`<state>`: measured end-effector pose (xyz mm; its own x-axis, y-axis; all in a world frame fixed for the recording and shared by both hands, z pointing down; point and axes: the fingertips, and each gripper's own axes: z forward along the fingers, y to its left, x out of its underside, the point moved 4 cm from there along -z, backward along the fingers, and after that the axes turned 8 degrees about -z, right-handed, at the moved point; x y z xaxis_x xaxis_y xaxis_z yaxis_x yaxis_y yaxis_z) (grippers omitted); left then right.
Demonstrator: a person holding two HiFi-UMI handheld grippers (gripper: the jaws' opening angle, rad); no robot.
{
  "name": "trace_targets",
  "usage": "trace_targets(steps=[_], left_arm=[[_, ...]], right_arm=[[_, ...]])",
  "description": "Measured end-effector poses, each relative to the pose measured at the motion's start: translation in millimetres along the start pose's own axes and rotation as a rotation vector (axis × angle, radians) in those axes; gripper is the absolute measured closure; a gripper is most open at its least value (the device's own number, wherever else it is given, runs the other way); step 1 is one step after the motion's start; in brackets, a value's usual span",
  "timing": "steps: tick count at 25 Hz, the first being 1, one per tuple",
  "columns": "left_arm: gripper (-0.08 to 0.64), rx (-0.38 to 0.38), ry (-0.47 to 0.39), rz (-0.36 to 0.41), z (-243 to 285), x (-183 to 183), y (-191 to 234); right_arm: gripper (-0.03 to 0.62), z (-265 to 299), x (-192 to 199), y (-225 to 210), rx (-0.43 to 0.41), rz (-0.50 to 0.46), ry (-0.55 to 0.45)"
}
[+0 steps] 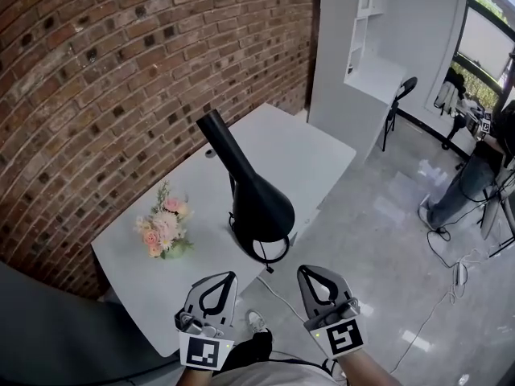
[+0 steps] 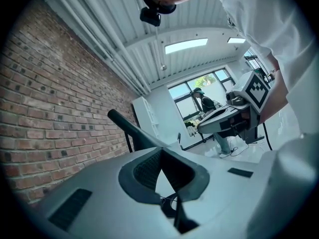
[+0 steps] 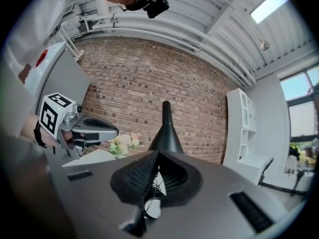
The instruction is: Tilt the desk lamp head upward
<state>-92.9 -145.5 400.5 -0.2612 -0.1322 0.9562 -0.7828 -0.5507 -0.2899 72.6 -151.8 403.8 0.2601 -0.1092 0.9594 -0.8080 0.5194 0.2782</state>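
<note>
A black desk lamp (image 1: 259,202) stands near the front edge of the white table (image 1: 310,155). Its cone-shaped head opens downward over a ring base (image 1: 265,252), and its narrow end points up toward the back left. My left gripper (image 1: 228,277) and right gripper (image 1: 305,271) hover side by side just in front of the table edge, below the lamp, touching nothing. Both are shut and empty. In the left gripper view the lamp's narrow end (image 2: 127,126) rises beyond the shut gripper (image 2: 160,150). In the right gripper view the lamp (image 3: 166,129) stands straight ahead of the shut gripper (image 3: 158,153).
A small bouquet of flowers (image 1: 163,227) lies on the table left of the lamp. The brick wall (image 1: 105,79) runs behind the table. The lamp's cord (image 1: 282,289) hangs off the front edge. A white shelf unit (image 1: 366,47), a chair (image 1: 400,95) and a person (image 1: 471,175) are at the right.
</note>
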Motion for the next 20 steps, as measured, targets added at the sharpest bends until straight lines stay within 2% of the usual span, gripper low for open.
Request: trace_targets(steps=[10,15,20], left_arm=[[0.552,0.020,0.033,-0.043,27,38,11],[0.552,0.027,0.027,-0.037,38,57,18],[0.552,0.041,0.038,-0.069,56,80,33]], right_arm=[[0.574,43,42,-3,-0.007,-0.021,0.045],[0.574,61,62,1,-0.007,-0.032,0.045],[0.574,88,80,-1,-0.006,-0.049,0.045]])
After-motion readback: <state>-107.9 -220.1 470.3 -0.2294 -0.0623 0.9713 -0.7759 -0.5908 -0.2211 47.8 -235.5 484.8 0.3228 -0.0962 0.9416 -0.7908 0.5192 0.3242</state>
